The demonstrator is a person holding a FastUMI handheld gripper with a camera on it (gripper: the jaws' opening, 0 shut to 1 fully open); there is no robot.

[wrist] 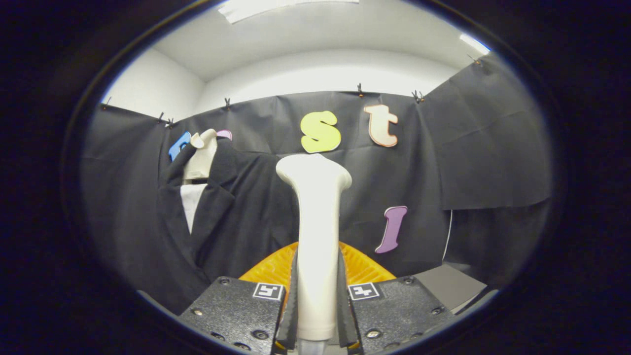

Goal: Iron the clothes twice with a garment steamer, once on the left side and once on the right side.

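The gripper (317,301) holds the garment steamer (315,236) between its two fingers (293,305). Both fingers press on the lower part of the steamer's pale handle, one on each side, so the grip is closed on it. The steamer stands upright and rises from between the fingers; its top is wider and rounded, and it ends in front of the black cloth wall (493,148).

Behind the handle, just beyond the fingers, there is an orange ribbed thing (362,266) (I cannot tell what it is; it looks like a plastic basket or a stand). It shows on both sides of the handle.

The clothes, a dark jacket (236,217), hang to the left of the steamer, against the cloth wall. The jacket is on a pale dress form (202,158), whose neck comes out above the collar. Between the lapels a white shirt front (191,202) is visible. The steamer head does not touch the jacket; it is beside it, to the right, and a little apart.

To the right of the fingers, low, a grey table (451,286) surface shows. A thin pale cord (447,231) hangs down along the cloth wall above it. Over the cloth there are the white wall (320,74) and the ceiling.
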